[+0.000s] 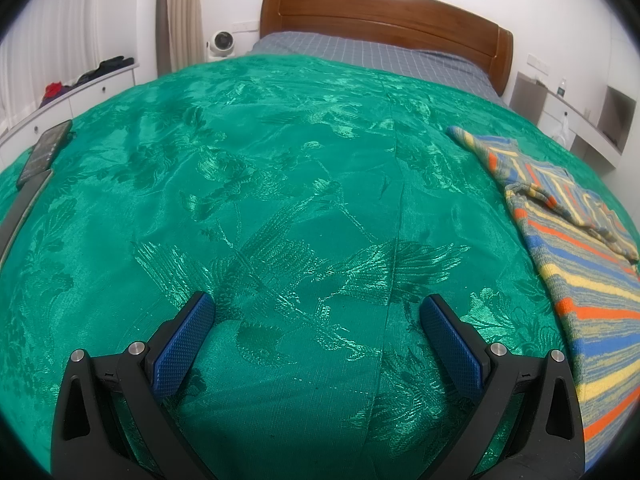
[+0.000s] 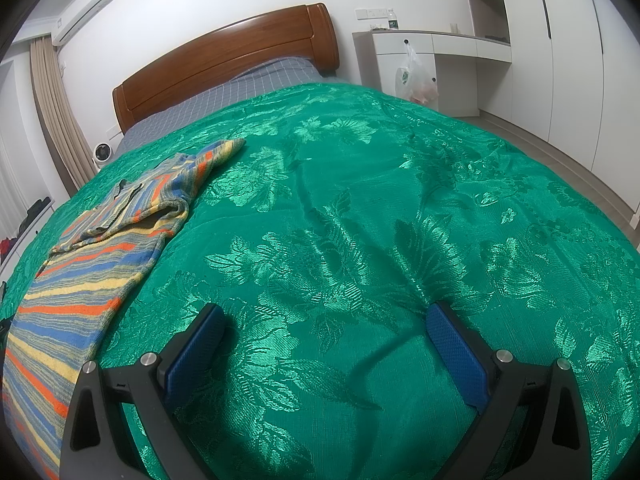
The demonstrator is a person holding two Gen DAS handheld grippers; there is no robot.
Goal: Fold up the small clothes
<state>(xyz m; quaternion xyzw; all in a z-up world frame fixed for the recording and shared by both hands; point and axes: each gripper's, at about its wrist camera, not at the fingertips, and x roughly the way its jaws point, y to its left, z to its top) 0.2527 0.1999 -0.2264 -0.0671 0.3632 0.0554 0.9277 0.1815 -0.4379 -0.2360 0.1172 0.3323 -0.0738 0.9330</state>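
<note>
A striped knit garment (image 1: 576, 264), in blue, yellow, orange and grey, lies partly folded on the green bedspread (image 1: 280, 184). In the left wrist view it lies to the right of my left gripper (image 1: 316, 312), which is open and empty above bare bedspread. In the right wrist view the garment (image 2: 92, 264) lies to the left, one sleeve pointing toward the headboard. My right gripper (image 2: 326, 320) is open and empty over the bedspread (image 2: 400, 208), beside the garment's edge.
A wooden headboard (image 1: 384, 16) and grey checked sheet (image 1: 372, 56) are at the far end. A phone (image 1: 44, 148) lies at the bed's left edge. White drawers (image 1: 72, 96) stand left; a desk with a hanging plastic bag (image 2: 414, 78) and wardrobes stand right.
</note>
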